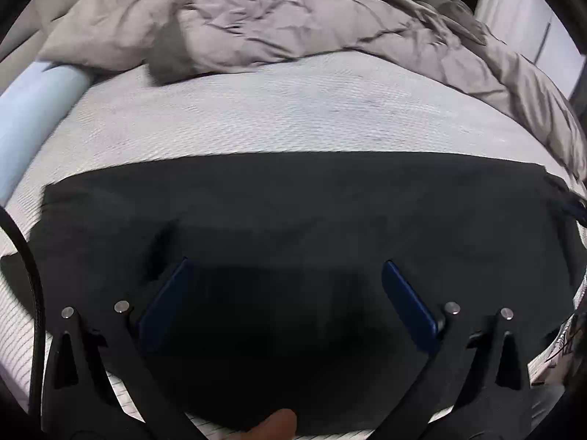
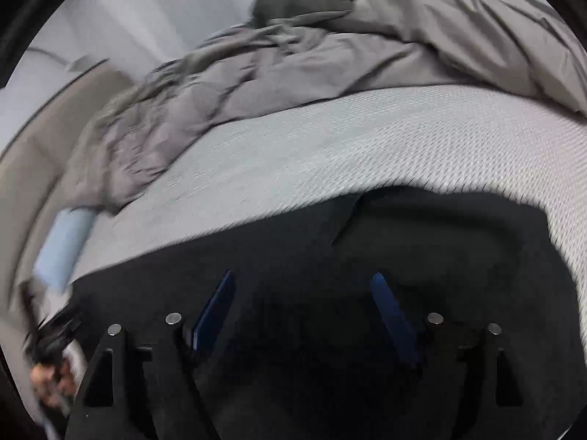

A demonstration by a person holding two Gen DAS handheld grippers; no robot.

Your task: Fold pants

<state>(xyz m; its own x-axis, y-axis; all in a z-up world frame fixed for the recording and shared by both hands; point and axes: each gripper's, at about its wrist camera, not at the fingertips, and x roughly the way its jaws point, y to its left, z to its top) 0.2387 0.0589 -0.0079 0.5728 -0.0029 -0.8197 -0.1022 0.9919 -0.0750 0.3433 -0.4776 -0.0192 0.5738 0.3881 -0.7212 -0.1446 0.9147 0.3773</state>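
Black pants [image 1: 293,212] lie flat on the grey-white mattress [image 1: 256,110], spread across the near edge. They also show in the right wrist view [image 2: 422,242], with a fold crease near the top edge. My left gripper [image 1: 286,267] is open, its blue pads [image 1: 168,300] wide apart just above the pants, holding nothing. My right gripper [image 2: 302,278] is open too, its blue pads [image 2: 392,315] apart over the pants. The other hand and its gripper [image 2: 51,352] show blurred at the far left of the right wrist view.
A crumpled grey duvet [image 1: 293,22] is piled along the far side of the bed and down the right. A light blue roll [image 1: 33,117] lies at the mattress's left edge. A black cable [image 1: 33,293] hangs at the left. Wall and wardrobe stand behind.
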